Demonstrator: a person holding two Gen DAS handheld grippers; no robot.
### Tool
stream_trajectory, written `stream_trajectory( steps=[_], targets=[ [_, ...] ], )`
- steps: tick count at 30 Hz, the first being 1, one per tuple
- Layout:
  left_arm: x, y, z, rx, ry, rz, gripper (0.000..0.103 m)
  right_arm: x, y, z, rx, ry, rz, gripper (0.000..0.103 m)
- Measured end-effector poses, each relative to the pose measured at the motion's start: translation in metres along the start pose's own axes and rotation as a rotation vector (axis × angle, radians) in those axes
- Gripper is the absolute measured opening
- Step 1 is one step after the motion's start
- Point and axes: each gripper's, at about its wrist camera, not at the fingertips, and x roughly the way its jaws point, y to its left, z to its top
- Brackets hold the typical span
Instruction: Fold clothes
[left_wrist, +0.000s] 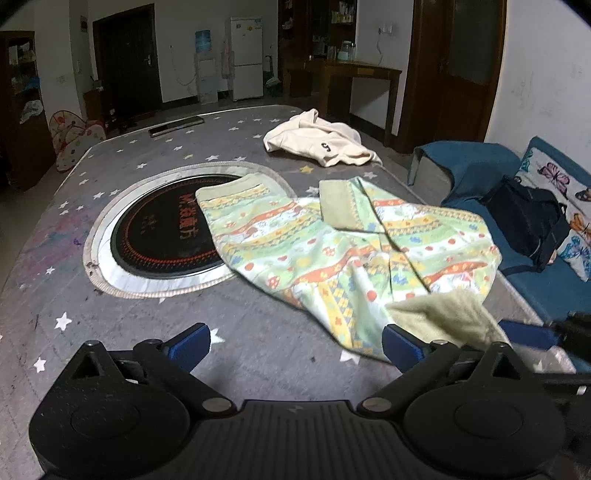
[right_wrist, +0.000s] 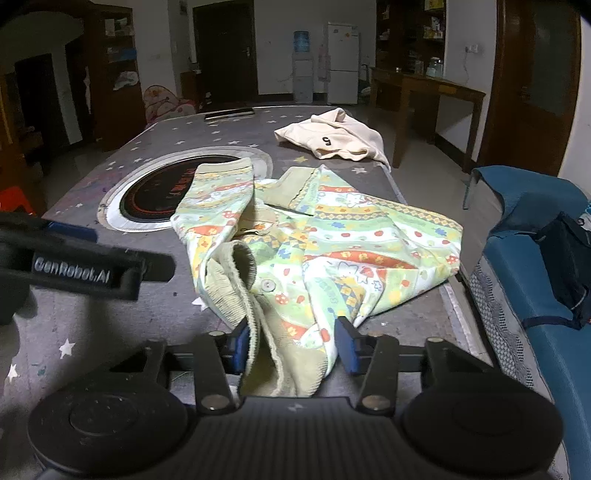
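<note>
Nearest your right cam: the right gripper (right_wrist: 290, 345) has the bunched hem of the patterned top (right_wrist: 332, 236) between its blue pads, and the jaws look pressed into the fleece, so it reads as gripping cloth. Left gripper (left_wrist: 295, 345) hangs wide open over the bare star-print table cover (left_wrist: 92, 317), holding nothing. The top lies crumpled at the table's near right, one sleeve over the round hob (left_wrist: 159, 236).

Risks: you've prob. pinched several layers, so lifting drags the whole heap, not one edge. The right side overhangs the table and could slide off.

Hard to see: the hem under the gripper body, and how the layers stack. Cream shirt (left_wrist: 321, 140) sits well apart.
</note>
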Motion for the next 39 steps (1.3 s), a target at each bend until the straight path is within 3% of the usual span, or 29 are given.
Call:
stream_trajectory(
  steps=[9, 19, 21, 24, 27, 29, 32, 39],
  targets=[
    [0.003, 0.007, 0.018, -0.053, -0.013, -0.025, 0.098, 0.000, 0.012, 0.005, 0.004, -0.015, 0.016, 0.016],
    [0.026, -0.008, 0.034, -0.048, 0.034, -0.040, 0.098, -0.007, 0.041, -0.005, -0.120, 0.007, 0.080, 0.005],
    [0.032, -0.010, 0.033, -0.039, 0.055, -0.033, 0.091, -0.009, 0.045, -0.008, -0.144, 0.012, 0.099, 0.005],
    [0.042, -0.008, 0.028, -0.036, 0.095, -0.035, 0.072, -0.013, 0.050, -0.012, -0.162, 0.017, 0.118, 0.004],
    [0.046, -0.003, 0.022, -0.042, 0.127, -0.064, 0.046, -0.017, 0.053, -0.015, -0.168, 0.027, 0.142, 0.004],
    [0.043, 0.001, 0.019, -0.044, 0.133, -0.082, 0.022, -0.020, 0.055, -0.017, -0.173, 0.034, 0.165, 0.003],
    [0.035, 0.006, 0.014, -0.035, 0.128, -0.095, 0.007, -0.027, 0.058, -0.021, -0.186, 0.039, 0.192, 0.003],
    [0.023, 0.024, 0.002, -0.062, 0.128, -0.066, 0.000, -0.035, 0.050, -0.011, -0.147, 0.004, 0.181, 0.008]
  ],
)
